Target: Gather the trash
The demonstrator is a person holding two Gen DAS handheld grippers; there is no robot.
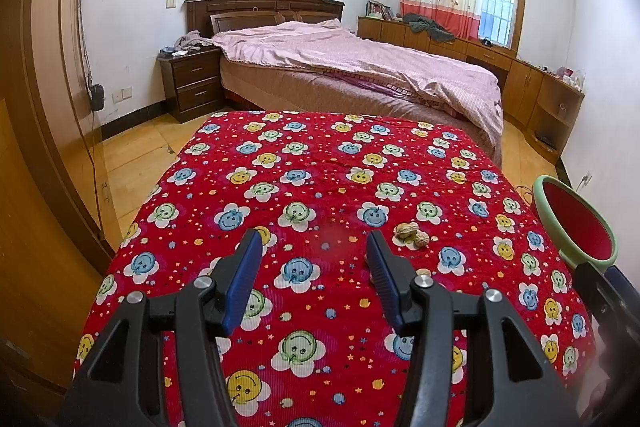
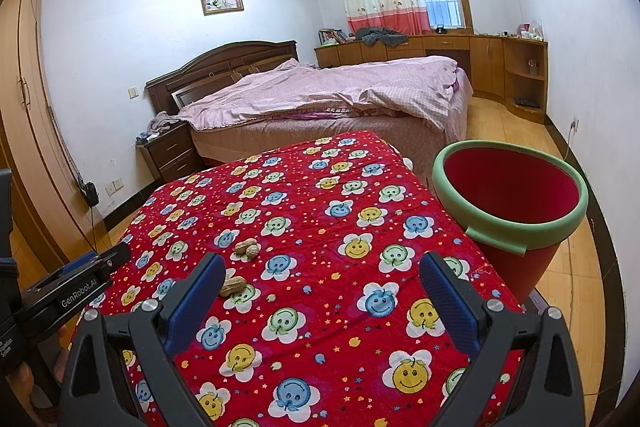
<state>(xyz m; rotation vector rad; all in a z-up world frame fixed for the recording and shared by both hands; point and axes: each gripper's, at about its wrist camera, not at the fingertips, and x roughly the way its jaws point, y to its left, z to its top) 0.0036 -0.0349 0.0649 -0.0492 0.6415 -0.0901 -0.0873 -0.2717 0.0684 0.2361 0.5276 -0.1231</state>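
Nearest, left gripper [image 1: 314,247] poised low over the red flowered cloth [image 1: 320,187], jaws spread wide, nothing between them. Right gripper [image 2: 320,273] likewise gaping and empty, hovering above the same cloth.

Just ahead of the right gripper's left finger, a single peanut shell [image 2: 232,287] lying on the cloth, close beside the fingertip but not clearly touching. In the left wrist view only a sliver of it peeks out by the left gripper's right finger. A little farther on, a small cluster of peanut shells [image 1: 412,234] resting together, seen also in the right wrist view [image 2: 246,249]; exact count hard to tell, perhaps two or three.

At the table's right edge, a red bin with a green rim [image 2: 512,195], mouth tilted toward the cloth, seemingly empty as far as visible.

Beyond, bed with pink cover [image 1: 360,67] and a dresser [image 1: 460,47] under the window.

Judged from this: collection at its start, no shell yet gripped. Next move likely to call for lowering one gripper over the nearest shell, straddling it with both fingers, then closing gently, since brittle shells could crack or skid on the cloth. After that, carrying across to the bin and releasing over its mouth.
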